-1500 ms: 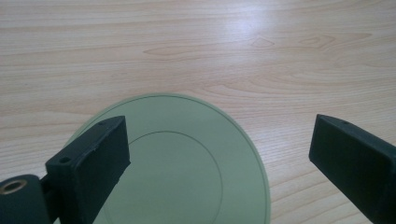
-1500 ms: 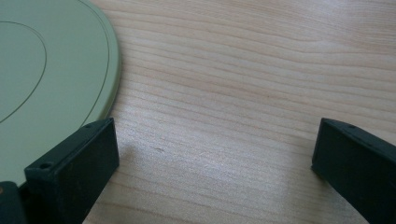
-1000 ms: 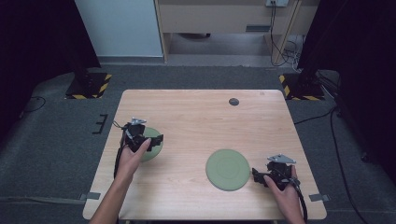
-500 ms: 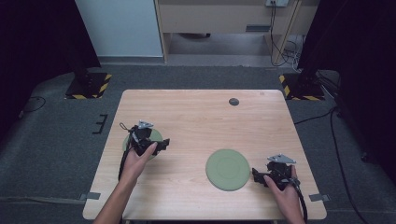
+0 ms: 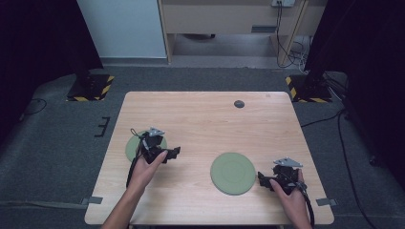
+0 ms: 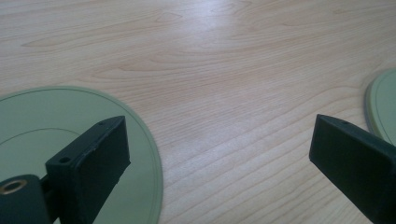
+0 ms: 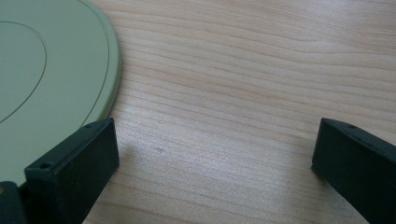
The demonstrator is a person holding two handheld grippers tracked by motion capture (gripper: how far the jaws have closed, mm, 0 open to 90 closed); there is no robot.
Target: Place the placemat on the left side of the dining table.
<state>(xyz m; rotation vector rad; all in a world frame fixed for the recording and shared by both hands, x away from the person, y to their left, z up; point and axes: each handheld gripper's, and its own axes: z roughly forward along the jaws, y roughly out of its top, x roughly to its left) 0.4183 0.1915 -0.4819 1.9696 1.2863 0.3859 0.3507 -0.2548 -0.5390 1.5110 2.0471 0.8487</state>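
Note:
Two flat green plates lie on the wooden table (image 5: 205, 119). The small green plate (image 5: 133, 149) sits at the left and is partly covered by my left gripper (image 5: 172, 153). That gripper points right, with its jaws past the plate's rim. In the left gripper view, my left gripper (image 6: 219, 135) is open over bare wood. The small plate (image 6: 42, 121) lies under its left jaw, and the large plate's edge (image 6: 384, 109) lies at the far right. The large green plate (image 5: 232, 172) lies right of centre. My right gripper (image 5: 262, 178) is open just beside its right rim. In the right gripper view, my right gripper (image 7: 215, 135) holds nothing, with the large plate (image 7: 46, 70) at the left.
A small dark round disc (image 5: 239, 103) lies near the table's far edge. Bare wood stretches between the two plates and across the far half. Dark stands with yellow-black bases (image 5: 90, 88) flank the table on the grey floor.
My left gripper has slid a little to the right and nearer to me, so its jaws now pass the small plate's rim. The right gripper and both plates have stayed put.

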